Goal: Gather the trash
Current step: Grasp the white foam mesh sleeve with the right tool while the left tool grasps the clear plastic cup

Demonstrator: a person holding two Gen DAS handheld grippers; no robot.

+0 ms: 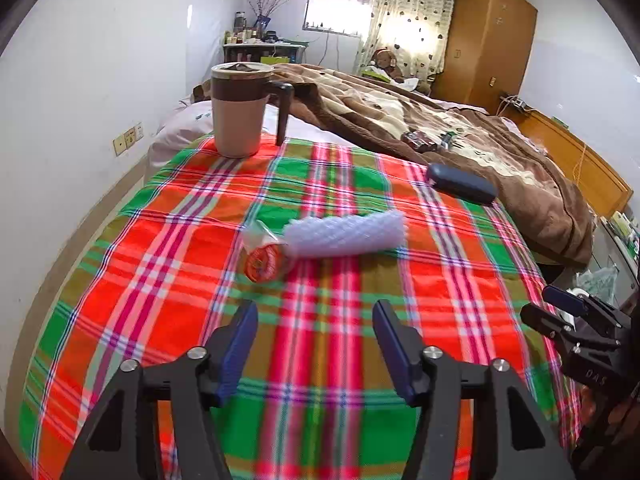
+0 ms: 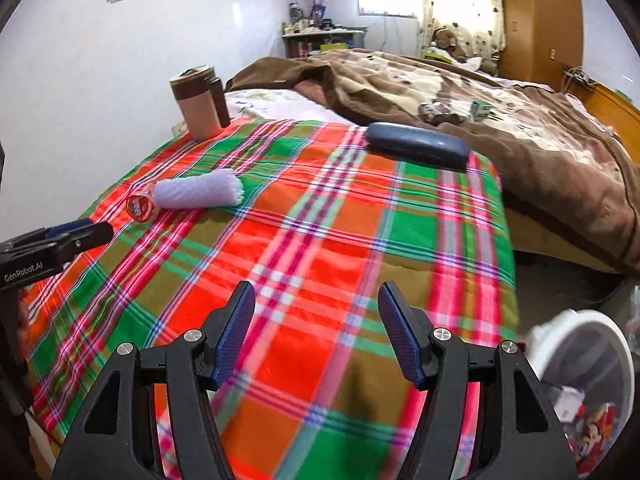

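Note:
A white bubble-wrap roll (image 1: 346,234) lies on the plaid cloth (image 1: 320,344), with a red-labelled clear plastic wrapper (image 1: 262,260) touching its left end. Both show in the right wrist view too, the roll (image 2: 198,192) and wrapper (image 2: 141,205) at far left. My left gripper (image 1: 316,320) is open and empty, hovering just short of the trash. My right gripper (image 2: 316,308) is open and empty above the cloth's near right part; it appears at the right edge of the left wrist view (image 1: 560,312). A white trash bin (image 2: 588,376) holding wrappers stands low right of the table.
A brown-and-beige mug (image 1: 240,110) stands at the far left corner of the cloth. A dark blue glasses case (image 1: 460,183) lies at the far right edge. A bed with a brown blanket (image 1: 460,128) lies beyond. A white wall (image 1: 80,92) is to the left.

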